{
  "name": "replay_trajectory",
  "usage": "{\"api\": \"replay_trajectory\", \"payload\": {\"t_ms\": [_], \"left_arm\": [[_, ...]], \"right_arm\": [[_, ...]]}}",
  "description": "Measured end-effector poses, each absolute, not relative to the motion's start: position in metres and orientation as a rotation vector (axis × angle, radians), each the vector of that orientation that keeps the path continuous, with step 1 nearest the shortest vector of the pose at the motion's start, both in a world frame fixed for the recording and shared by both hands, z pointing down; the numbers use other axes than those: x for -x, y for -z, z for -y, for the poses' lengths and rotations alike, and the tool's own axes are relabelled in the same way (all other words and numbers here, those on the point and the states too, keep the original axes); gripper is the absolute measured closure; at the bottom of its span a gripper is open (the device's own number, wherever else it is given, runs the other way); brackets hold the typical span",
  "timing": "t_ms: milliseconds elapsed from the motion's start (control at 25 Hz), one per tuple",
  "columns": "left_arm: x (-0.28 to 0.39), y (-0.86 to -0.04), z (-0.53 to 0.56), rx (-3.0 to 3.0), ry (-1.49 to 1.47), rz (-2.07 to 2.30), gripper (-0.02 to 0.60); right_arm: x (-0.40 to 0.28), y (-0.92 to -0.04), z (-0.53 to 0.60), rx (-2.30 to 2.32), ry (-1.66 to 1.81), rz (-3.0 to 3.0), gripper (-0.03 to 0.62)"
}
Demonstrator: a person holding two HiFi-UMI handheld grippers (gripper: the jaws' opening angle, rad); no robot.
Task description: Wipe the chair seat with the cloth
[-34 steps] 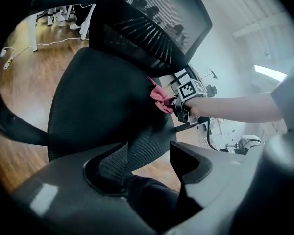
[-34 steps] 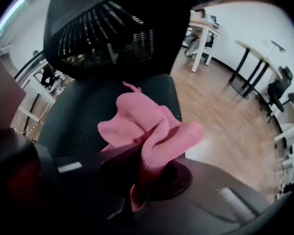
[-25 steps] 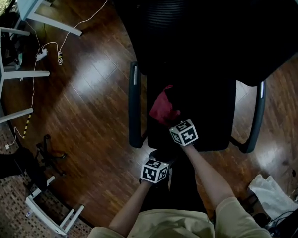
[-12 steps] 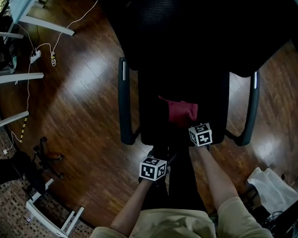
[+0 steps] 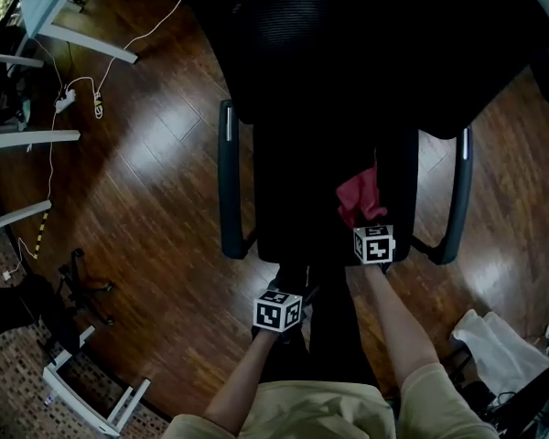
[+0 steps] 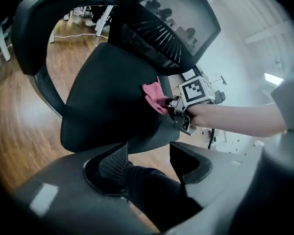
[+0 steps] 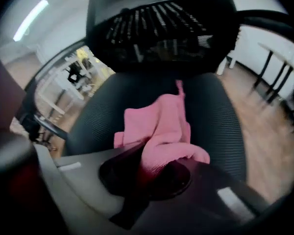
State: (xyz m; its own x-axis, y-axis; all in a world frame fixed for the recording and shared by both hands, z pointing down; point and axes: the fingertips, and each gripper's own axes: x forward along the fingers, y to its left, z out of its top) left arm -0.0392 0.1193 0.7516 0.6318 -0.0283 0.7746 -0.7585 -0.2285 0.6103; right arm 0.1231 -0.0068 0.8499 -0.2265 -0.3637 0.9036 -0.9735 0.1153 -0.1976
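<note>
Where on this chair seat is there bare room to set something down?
The seat's left half is bare, bordered by the left armrest, the backrest and the cloth. The right side is crowded: the right hand-held gripper grips the cloth there, near the right armrest. The left hand-held gripper hangs open off the front edge.

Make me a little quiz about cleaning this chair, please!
1. True or false: the left gripper is shut on the crumpled pink cloth.
2. Where does the cloth rest? A) wooden floor B) black mesh chair seat C) white table
3. Fill in: the right gripper is shut on the ____.
Key: 1 false, its jaws stand open; 2 B; 3 cloth.
</note>
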Motion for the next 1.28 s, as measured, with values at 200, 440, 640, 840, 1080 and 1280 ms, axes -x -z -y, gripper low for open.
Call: {"api": "replay_trajectory", "payload": {"t_ms": [200, 440, 640, 840, 1080, 1280], "left_arm": [[0.082, -0.75, -0.12, -1.657, -0.799, 0.734, 0.322], [0.116, -0.751, -0.12, -1.633, -0.798, 0.797, 0.322], [0.098, -0.753, -0.12, -1.636, -0.776, 0.757, 0.322], [0.045, -0.744, -0.118, -1.686, -0.736, 0.662, 0.322], [0.027, -0.741, -0.121, -1.772, -0.796, 0.59, 0.33], [0.052, -0.746, -0.121, -1.727, -0.827, 0.637, 0.33]], "right_arm": [[0.095, -0.826, 0.008, -0.847, -1.309, 2.116, 0.579], [0.167, -0.846, -0.002, -0.74, -1.148, 2.17, 0.579], [0.017, -0.865, -0.01, -1.031, -1.168, 1.95, 0.579], [-0.187, -0.863, -0.048, -1.424, -1.073, 1.485, 0.579], [-0.228, -0.862, -0.061, -1.433, -1.002, 1.29, 0.58], [-0.039, -0.836, -0.017, -1.082, -1.128, 1.911, 0.579]]}}
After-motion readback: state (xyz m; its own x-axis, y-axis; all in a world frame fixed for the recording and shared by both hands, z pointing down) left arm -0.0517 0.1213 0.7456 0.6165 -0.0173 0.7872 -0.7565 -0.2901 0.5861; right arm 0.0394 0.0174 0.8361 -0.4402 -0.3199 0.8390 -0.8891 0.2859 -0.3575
